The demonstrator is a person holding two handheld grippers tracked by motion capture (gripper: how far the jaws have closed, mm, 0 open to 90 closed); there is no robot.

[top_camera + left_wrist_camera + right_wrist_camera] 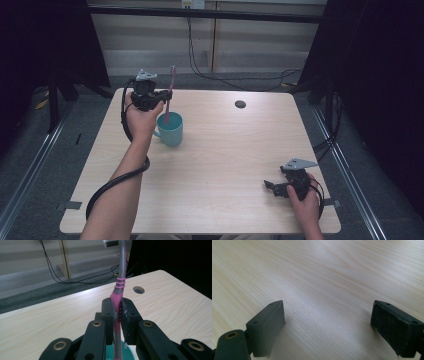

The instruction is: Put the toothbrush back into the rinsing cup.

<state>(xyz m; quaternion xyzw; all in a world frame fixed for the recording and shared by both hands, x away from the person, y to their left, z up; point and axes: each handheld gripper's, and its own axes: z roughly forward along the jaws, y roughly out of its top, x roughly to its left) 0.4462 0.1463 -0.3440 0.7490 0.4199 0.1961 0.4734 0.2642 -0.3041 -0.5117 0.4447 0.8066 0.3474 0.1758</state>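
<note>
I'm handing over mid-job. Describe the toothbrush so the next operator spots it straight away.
Start at the wooden table and find the teal cup on its left side. The toothbrush stands almost upright above that cup, lower end inside it, clamped by the left tongs. It is the one pink-and-grey stick here, bristles on top.

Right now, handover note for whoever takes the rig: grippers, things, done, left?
Left gripper: shut on the toothbrush, held upright by its pink handle, head up, lower end in the cup.
Right gripper: open, nothing between the jaws, low over the table at its near right corner.
Cup: teal, upright, left of the table's middle, by the left hand.
Done: toothbrush gripped, its lower end inside the cup.
Left: whether it is going in or coming out can't be told; if going in, let go and draw the left gripper back.
</note>
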